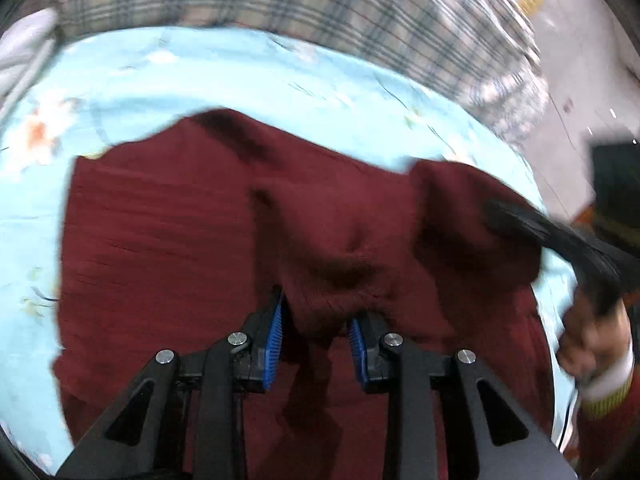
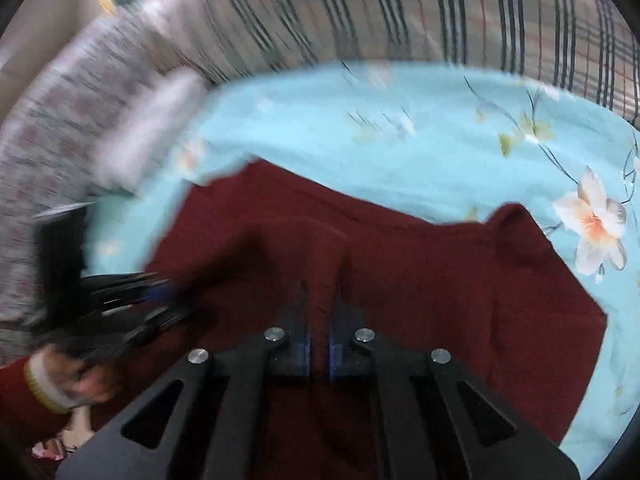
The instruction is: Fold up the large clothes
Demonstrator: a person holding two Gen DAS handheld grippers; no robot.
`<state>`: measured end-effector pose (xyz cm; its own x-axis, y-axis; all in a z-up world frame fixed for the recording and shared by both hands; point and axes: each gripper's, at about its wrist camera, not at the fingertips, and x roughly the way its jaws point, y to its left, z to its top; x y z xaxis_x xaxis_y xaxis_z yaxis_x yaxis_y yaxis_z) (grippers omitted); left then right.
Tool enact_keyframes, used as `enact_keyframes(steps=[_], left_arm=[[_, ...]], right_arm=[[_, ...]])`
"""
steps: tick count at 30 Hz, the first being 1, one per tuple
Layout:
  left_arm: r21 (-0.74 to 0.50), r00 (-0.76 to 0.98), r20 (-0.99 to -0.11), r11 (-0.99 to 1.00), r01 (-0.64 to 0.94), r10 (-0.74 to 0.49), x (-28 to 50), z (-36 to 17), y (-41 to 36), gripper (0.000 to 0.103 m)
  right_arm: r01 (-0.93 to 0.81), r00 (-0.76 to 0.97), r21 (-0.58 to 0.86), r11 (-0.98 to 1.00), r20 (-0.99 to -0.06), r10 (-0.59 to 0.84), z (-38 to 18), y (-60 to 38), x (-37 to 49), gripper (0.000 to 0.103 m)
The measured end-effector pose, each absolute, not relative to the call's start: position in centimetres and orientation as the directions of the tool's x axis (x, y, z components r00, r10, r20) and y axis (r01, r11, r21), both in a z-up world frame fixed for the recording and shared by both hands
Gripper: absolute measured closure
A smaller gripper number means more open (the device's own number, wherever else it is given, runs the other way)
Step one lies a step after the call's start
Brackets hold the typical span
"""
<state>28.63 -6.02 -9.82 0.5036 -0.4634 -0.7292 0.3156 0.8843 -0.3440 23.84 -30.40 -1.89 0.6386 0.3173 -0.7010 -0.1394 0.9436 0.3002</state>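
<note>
A dark red knit garment (image 1: 168,240) lies spread on a light blue flowered bedsheet (image 1: 200,76). My left gripper (image 1: 316,312) holds a thick bunched fold of it between its blue pads (image 1: 274,332), and the fold bulges above them. In the right wrist view the same garment (image 2: 440,288) shows, with my right gripper (image 2: 320,300) shut on a narrow raised ridge of the knit. Each view catches the other gripper as a black blur over the cloth: the right one (image 1: 560,248) and the left one (image 2: 120,300), each held by a hand (image 2: 80,380).
A plaid blanket (image 1: 280,0) lies bunched along the far side of the bed. A patterned grey cover (image 2: 60,140) hangs at the bed's left in the right wrist view. Bare floor (image 1: 580,100) shows beyond the bed's right edge. A red sleeve with a striped cuff (image 1: 608,380) is near.
</note>
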Motion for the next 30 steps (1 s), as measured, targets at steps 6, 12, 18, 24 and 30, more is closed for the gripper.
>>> enact_keyframes(steps=[6,12,18,24,30], left_arm=[[-0.441,0.494,-0.711,0.864,0.241,-0.501,27.3,-10.7,-2.5,0.061],[-0.591,0.490,-0.617,0.774,0.227,-0.615,25.4,-9.0,0.3,0.029],[-0.649,0.423,-0.608,0.727,0.223,-0.672,26.9,-8.2,-0.9,0.021],[-0.510,0.355,-0.731,0.813,0.282,-0.582,27.5,-10.0,-5.2,0.050],[-0.409,0.439,-0.733,0.852,0.327,-0.520,27.1,-9.3,-5.0,0.097]], right_arm=[[-0.208,0.563,0.343,0.916,-0.724,0.399,-4.0,-27.8,17.8,0.046],[-0.061,0.664,0.407,0.911,-0.665,0.342,-3.5,-30.7,14.6,0.045],[0.215,0.703,0.435,0.874,-0.690,0.171,-4.4,-34.9,14.4,0.045],[0.277,0.622,0.405,0.871,-0.767,0.158,-6.9,-34.8,16.6,0.046],[0.262,0.670,0.447,0.855,-0.722,0.172,-5.7,-34.9,16.3,0.101]])
